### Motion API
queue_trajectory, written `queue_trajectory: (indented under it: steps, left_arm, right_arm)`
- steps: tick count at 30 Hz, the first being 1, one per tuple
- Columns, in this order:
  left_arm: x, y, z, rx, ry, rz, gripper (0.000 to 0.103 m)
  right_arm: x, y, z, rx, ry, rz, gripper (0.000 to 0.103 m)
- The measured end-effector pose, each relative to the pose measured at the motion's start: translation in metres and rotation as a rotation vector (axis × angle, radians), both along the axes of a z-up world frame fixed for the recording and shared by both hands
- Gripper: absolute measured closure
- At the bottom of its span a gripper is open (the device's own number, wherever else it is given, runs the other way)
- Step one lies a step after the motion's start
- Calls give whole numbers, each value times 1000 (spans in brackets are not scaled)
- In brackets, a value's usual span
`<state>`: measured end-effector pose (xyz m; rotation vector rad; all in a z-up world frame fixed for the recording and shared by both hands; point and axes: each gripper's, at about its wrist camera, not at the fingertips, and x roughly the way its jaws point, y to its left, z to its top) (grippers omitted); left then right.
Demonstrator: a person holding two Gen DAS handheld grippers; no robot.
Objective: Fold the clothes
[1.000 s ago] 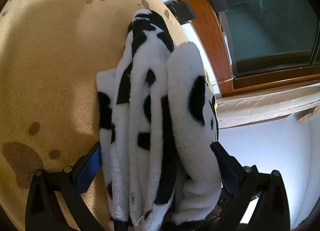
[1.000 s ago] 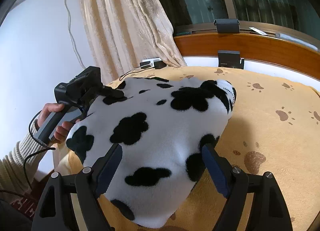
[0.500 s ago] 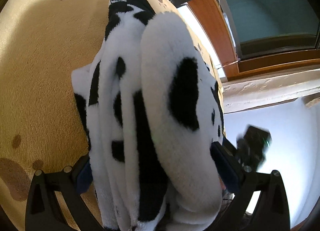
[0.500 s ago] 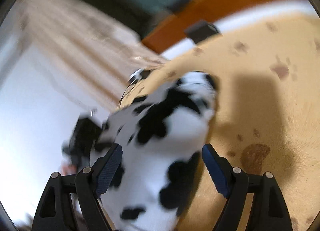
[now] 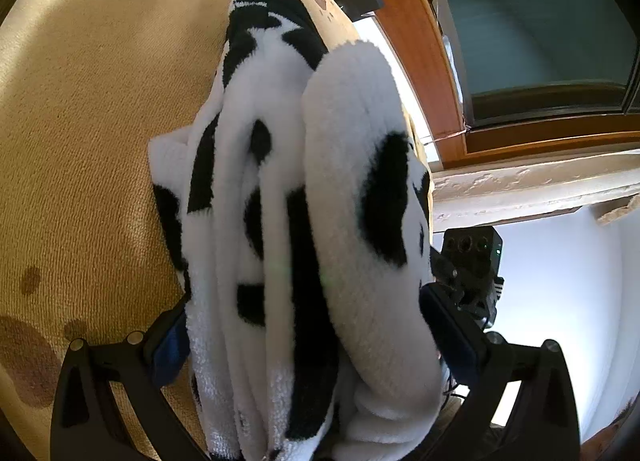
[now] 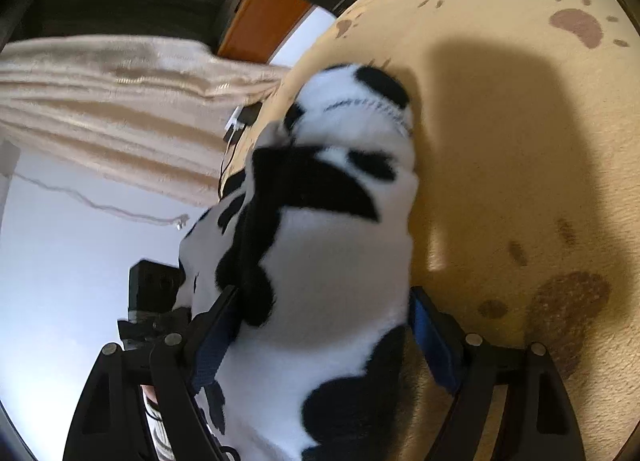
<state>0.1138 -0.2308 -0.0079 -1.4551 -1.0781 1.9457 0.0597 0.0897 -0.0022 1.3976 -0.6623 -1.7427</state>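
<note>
While only the right wrist shows curtain [image 6: 120,109], fleece [image 5: 304,221] fills both.

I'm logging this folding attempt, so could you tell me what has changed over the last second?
The right gripper rolled sideways and closed in around the cow-print fleece, coming near the left gripper, which now sees it. Nothing was released: the folded bundle stays between both grippers' fingers on the paw-print cover.

Cow-print fleece garment [image 5: 304,229] bunched in thick folds.

Bare blanket [image 6: 520,165] right of bundle [image 6: 332,245]; curtain [image 6: 120,109] left.
</note>
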Motion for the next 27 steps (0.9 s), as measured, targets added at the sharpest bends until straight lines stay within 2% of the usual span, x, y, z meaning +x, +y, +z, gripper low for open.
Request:
queue_trajectory:
  steps: [2, 4, 10, 15, 16, 18, 19, 20, 22, 23, 24, 27]
  left_arm:
    - [0, 3, 3, -17, -2, -2, 0]
    - [1, 8, 7, -46, 1, -7, 0]
    - [7, 17, 15, -105, 31, -13, 0]
    - [11, 11, 15, -99, 41, -15, 0]
    - [12, 11, 16, -100, 45, -14, 0]
    - [11, 14, 16, -112, 58, -11, 0]
    - [12, 16, 18, -128, 69, -14, 0]
    - [14, 23, 18, -149, 81, -16, 1]
    - [21, 36, 15, -179, 98, -9, 7]
    - [24, 36, 16, -178, 103, 1, 18]
    - [27, 34, 18, -165, 110, 13, 24]
    - [34, 30, 23, -115, 143, 50, 32]
  right_arm:
    - [5, -10, 2, 15, 34, 58, 1]
    - [11, -21, 4, 34, 75, 105, 0]
    - [25, -29, 10, 89, 197, 108, 0]
    - [17, -20, 9, 34, 128, 81, 0]
    - [17, -21, 9, 34, 120, 75, 2]
    - [18, -21, 8, 33, 113, 63, 21]
    - [19, -21, 6, 19, 101, 65, 36]
    - [19, -22, 5, 7, 98, 62, 40]
    - [22, -24, 10, -9, 130, 62, 47]
    - [24, -26, 14, -15, 149, 64, 49]
    - [26, -27, 17, -22, 168, 67, 50]
    - [31, -31, 37, -71, 220, 86, 53]
